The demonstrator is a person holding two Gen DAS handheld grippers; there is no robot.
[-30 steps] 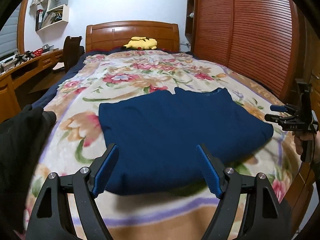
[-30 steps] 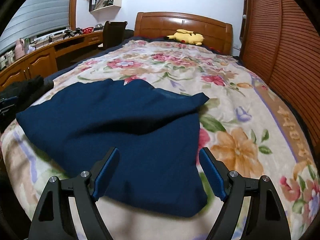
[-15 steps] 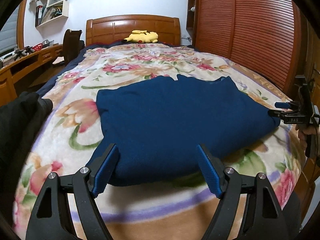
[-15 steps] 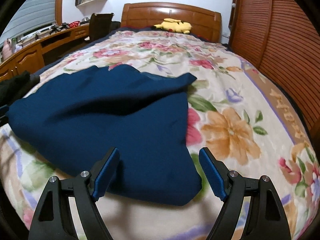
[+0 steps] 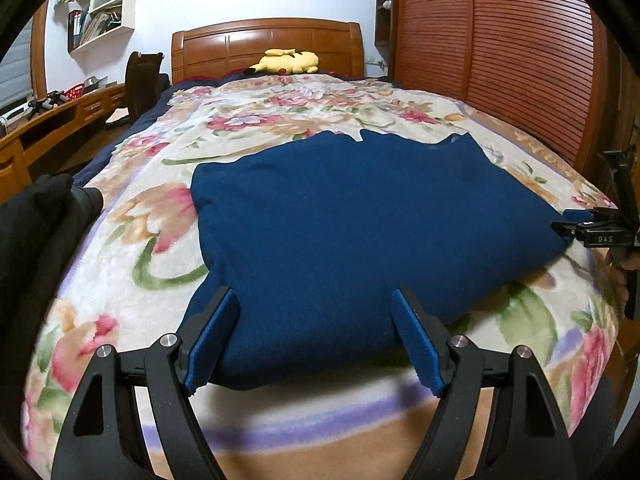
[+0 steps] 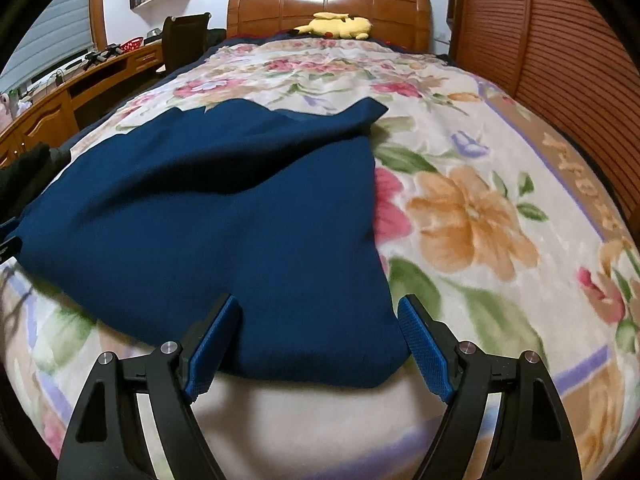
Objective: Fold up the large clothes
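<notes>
Left hand-held gripper [image 5: 314, 336], right hand-held gripper [image 6: 320, 340] wide open (contact unclear) over navy garment [image 5: 360, 220].

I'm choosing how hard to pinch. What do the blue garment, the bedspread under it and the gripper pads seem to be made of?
Blue garment: probably a soft knit or fleece, matte, with a fine grainy weave and limp, rounded edges.
Bedspread: looks like plush fleece, with a fuzzy, faintly shiny pile under its floral print.
Pads of the right hand-held gripper: apparently rubber or textured plastic, with a dotted grip pattern.
</notes>
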